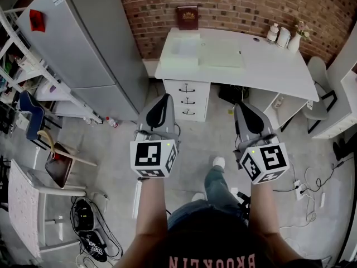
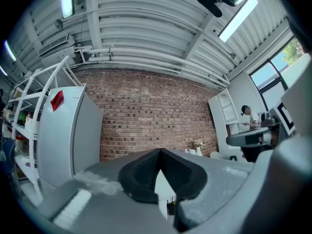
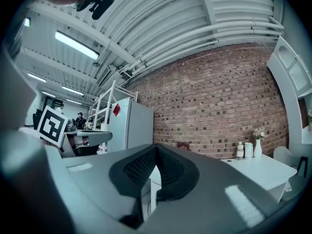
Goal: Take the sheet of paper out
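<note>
Left gripper (image 1: 165, 97) and right gripper (image 1: 241, 106) are both closed on nothing, held level above the floor (image 1: 111, 172). Paper (image 1: 223, 54) lies flat on the white desk (image 1: 279, 71) ahead, by the brick wall (image 1: 234, 4), well apart from them.

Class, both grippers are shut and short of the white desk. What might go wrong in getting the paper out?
1. The left gripper and right gripper are shut; unopened, they may just shove the pale sheets on the desk.
2. Loose cables on the floor could trip the person.
3. The vase at the desk's corner might get knocked.
</note>
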